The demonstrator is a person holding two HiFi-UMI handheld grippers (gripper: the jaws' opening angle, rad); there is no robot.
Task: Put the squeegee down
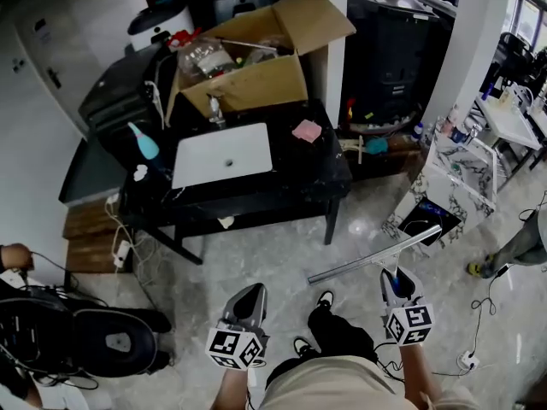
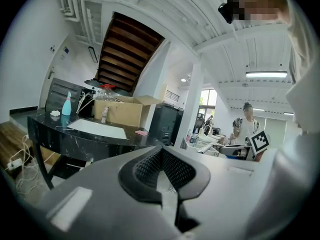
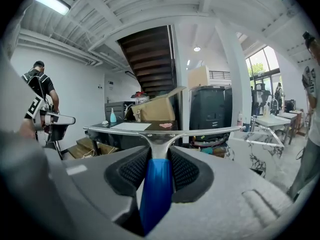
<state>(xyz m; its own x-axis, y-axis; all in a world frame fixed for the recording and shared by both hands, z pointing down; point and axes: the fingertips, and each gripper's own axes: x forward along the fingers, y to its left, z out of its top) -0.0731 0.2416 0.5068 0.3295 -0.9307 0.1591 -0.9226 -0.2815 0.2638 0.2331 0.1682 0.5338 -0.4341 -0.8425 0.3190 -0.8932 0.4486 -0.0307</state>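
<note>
Blue handle, head view: your right gripper (image 1: 392, 280) is closed on it. The squeegee (image 1: 376, 255) is off every surface, its long metal blade slanting up to the right.
Squeegee place, head view: it hangs over the pale floor (image 1: 256, 246), nearer you than the front right corner of the counter (image 1: 318, 167) and well apart from it.
Left gripper, head view: your left gripper (image 1: 251, 292) hangs beside the right one, carrying nothing.
Counter, head view: dark stone top with a white sink (image 1: 224, 154) in the middle and a pink sponge (image 1: 307, 131) near its right edge. The bare strip along the front edge looks the likeliest landing place.
Pads, left gripper view: the left gripper (image 2: 161, 167) has its ribbed pads pressed together with nothing between them.
Grip, right gripper view: the right gripper (image 3: 159, 170) pinches the squeegee (image 3: 158, 134) by the handle just below the metal neck. The blade runs level across the jaws, sticking out about equally to both sides.
Handling: you can expect it to be light and stiff. The smooth plastic handle may twist in the pads, and the long blade gives any knock leverage.
Where to hold: stay on the handle near the neck, where the blade balances. Avoid gripping the thin blade edge.
</note>
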